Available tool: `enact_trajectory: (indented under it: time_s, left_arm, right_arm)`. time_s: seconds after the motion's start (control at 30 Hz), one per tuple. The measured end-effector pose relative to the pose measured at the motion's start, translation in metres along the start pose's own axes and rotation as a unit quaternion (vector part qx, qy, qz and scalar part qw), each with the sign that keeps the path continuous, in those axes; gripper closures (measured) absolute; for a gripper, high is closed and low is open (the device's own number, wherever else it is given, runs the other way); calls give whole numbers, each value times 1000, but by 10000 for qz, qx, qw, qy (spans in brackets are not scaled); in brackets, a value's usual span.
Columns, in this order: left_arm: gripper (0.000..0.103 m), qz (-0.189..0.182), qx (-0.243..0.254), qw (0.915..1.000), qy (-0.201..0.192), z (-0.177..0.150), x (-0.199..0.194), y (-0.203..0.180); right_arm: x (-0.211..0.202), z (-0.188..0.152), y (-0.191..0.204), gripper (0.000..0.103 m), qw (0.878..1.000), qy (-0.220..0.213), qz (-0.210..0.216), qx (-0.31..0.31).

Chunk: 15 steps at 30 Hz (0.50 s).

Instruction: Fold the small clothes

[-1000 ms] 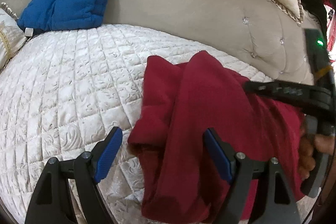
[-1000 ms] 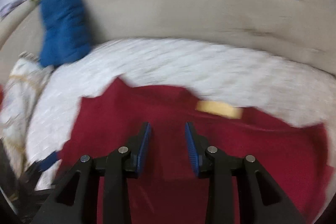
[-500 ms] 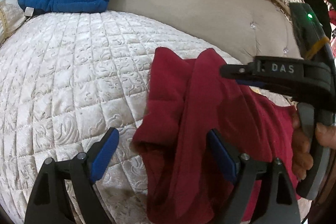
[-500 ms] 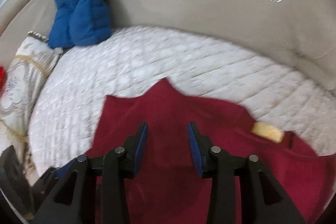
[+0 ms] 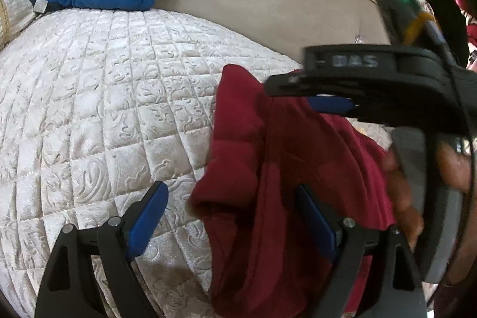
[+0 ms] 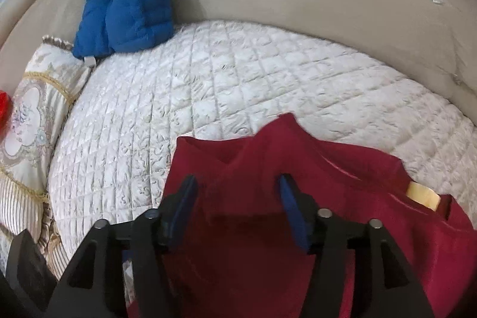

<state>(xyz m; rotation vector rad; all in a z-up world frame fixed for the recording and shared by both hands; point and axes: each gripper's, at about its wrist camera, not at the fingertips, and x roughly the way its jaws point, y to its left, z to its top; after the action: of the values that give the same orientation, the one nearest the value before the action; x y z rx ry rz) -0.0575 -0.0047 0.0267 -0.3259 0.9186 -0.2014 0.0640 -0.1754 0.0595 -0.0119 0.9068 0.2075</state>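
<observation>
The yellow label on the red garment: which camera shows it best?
The right wrist view. There the yellow label lies in plain sight at the neck of the red garment. In the left wrist view the right gripper and the hand cover that part of the cloth, so no label shows.

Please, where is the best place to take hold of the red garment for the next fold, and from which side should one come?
Probably the bunched left edge of the red garment, which lies between the open blue pads of the left claw. That edge stands up in a thick roll above the quilt, so pads can close on it. Come from above and from the left, over the bare quilt, since the right claw hangs open over the middle.
</observation>
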Motion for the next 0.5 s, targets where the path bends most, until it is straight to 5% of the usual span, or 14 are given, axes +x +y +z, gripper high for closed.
enact_trajectory:
  time_s: [0.13,0.5]
  left_arm:
    - [10,-89,-111,9999,10,1,2,5]
    - [9,-94,-140,9999,17,5,6,7]
  right_arm:
    - [23,7,19,46,9983,256,-376,-351]
    - [40,10,38,37,9921,415,-899,-776]
